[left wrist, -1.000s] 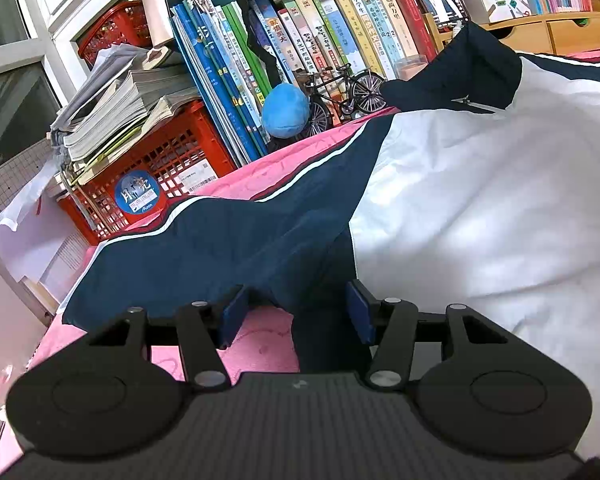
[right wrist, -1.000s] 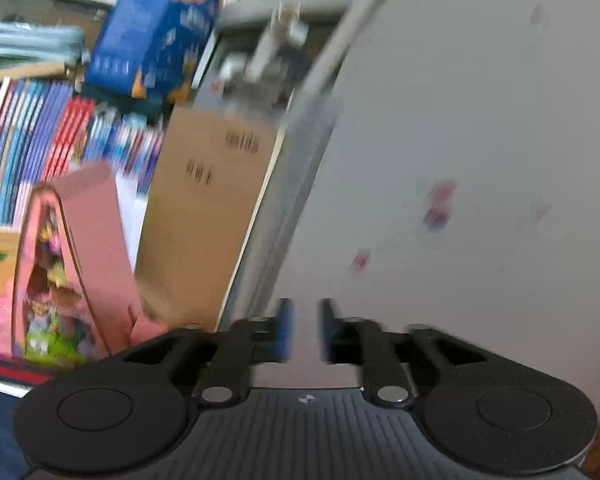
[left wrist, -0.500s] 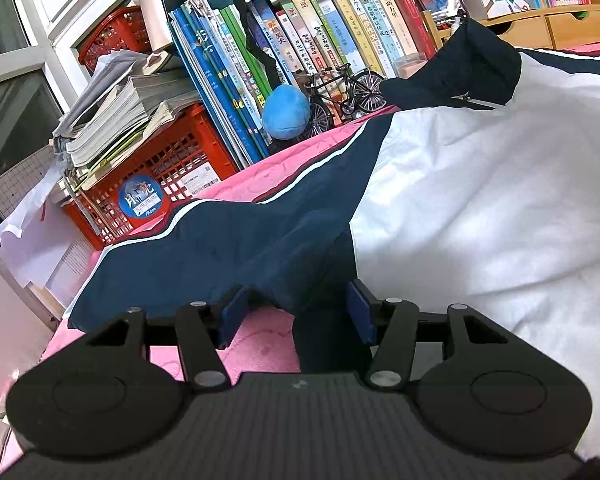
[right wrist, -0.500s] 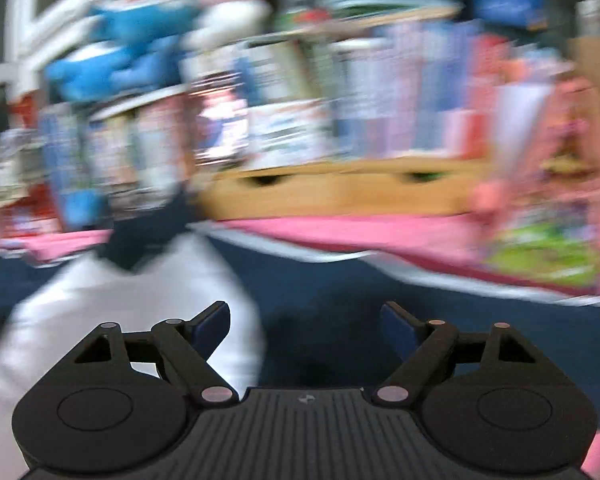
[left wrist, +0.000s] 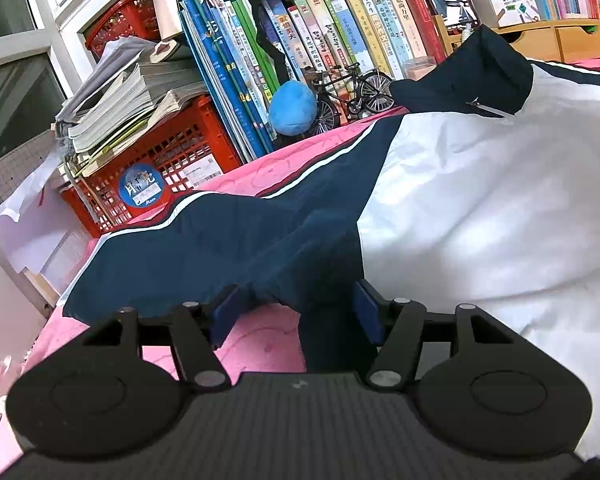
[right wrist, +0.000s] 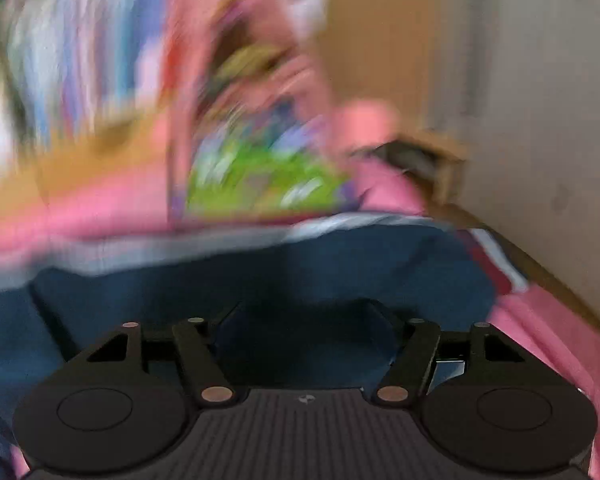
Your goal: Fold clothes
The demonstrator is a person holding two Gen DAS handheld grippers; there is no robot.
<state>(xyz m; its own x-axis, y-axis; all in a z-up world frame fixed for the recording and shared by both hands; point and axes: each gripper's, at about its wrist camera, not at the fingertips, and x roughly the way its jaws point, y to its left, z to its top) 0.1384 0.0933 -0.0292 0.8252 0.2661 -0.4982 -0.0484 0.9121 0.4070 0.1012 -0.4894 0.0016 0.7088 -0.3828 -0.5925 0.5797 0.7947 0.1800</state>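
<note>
Black ribbed left claw and right claw, blue pads, silver pivot screws, round embossed discs

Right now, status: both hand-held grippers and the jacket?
Left hand-held gripper open, straddling the jacket at its navy underarm edge. Right hand-held gripper open over navy fabric; view blurred. Jacket flat on pink cover, unfolded.

Crammed bookshelf beside window, seemingly plain wall.

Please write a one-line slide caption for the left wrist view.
Open left gripper at the navy edge of a navy-and-white jacket spread on pink bedding.
</note>
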